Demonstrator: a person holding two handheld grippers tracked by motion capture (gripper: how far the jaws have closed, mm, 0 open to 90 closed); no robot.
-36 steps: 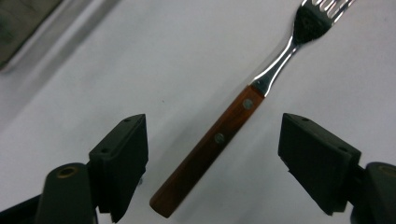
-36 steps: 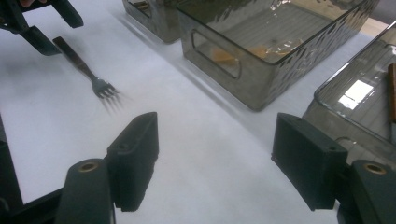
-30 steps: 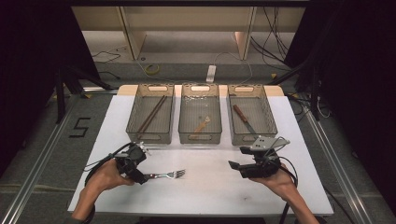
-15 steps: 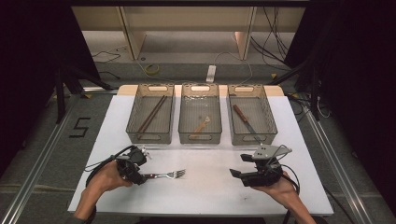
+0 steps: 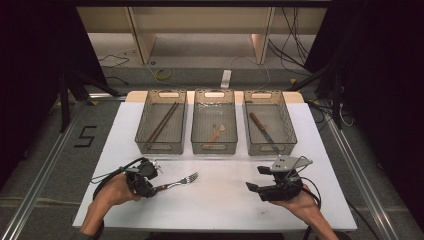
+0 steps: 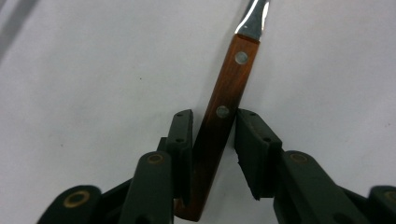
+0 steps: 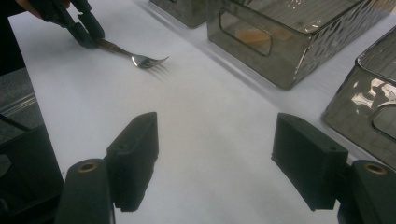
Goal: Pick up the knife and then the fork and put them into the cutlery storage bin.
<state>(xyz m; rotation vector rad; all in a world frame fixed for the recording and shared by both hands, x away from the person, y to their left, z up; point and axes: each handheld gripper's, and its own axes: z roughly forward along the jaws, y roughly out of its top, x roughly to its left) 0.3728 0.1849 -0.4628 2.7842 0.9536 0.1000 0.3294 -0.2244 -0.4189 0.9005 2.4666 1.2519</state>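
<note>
A white surface (image 5: pixel 220 200) sits in a dim room, with a grey floor around it, a pale shelf unit beyond the far edge, and loose cables on the floor.

Three clear plastic bins stand in a row along the far side. The left bin (image 5: pixel 161 127) holds two dark chopsticks (image 5: pixel 161 123). The middle bin (image 5: pixel 214 126) holds one small wooden utensil (image 5: pixel 214 136). The right bin (image 5: pixel 269 128) holds one knife (image 5: pixel 264 131) with a brown handle.

One fork (image 5: pixel 176 182) with a wooden handle lies flat on the near left of the surface, its tines pointing right.

Two hand-held tongs are in use. The left tongs (image 5: pixel 150 189) are at the fork's handle end. Their jaws have just been closing, and the handle now lies between the two pads; one pad touches it, while a thin gap seems to remain at the other. The right tongs (image 5: pixel 254 179) hover over the near right of the surface, jaws wide apart and holding nothing.

Compared with a second ago, the fork lies in the same spot, and the right tongs sit slightly nearer the surface's near edge.
</note>
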